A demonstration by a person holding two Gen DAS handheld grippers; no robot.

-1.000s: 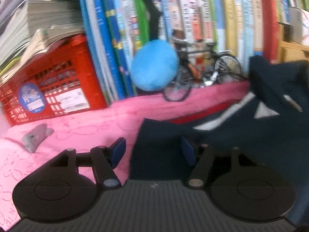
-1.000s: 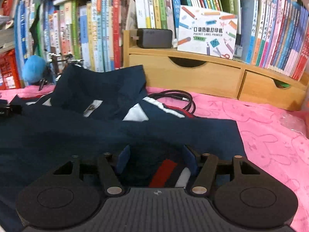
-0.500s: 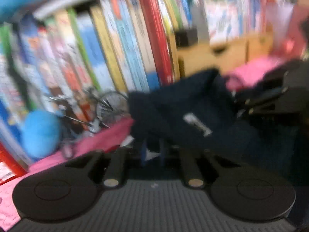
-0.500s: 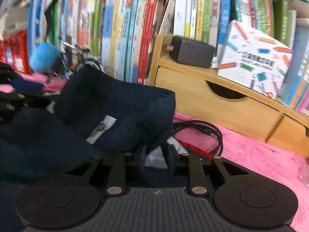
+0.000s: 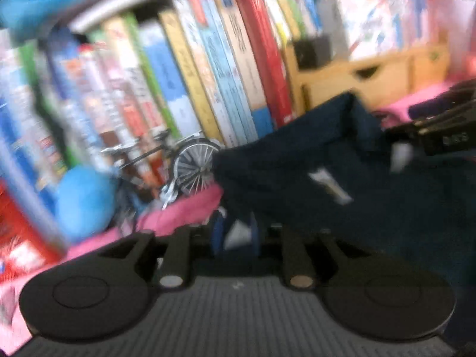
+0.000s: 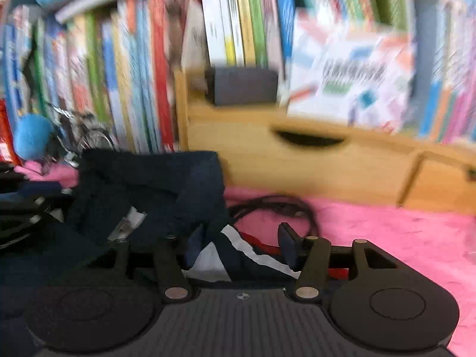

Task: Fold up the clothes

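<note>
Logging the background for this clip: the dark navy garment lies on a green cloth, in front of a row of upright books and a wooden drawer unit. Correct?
Not quite: the cloth under the dark navy garment is pink, not green, as the right wrist view shows. The upright books and wooden drawer unit stand behind it.

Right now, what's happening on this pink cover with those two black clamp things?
A person is folding a dark navy garment on the pink cover, with a handheld gripper in each hand. The left gripper has a bit of white and navy fabric between its narrow jaws, which are opening. The right gripper is opening too, wider, over the white-striped edge. The fold looks just laid; the garment is bunched by the books.
</note>
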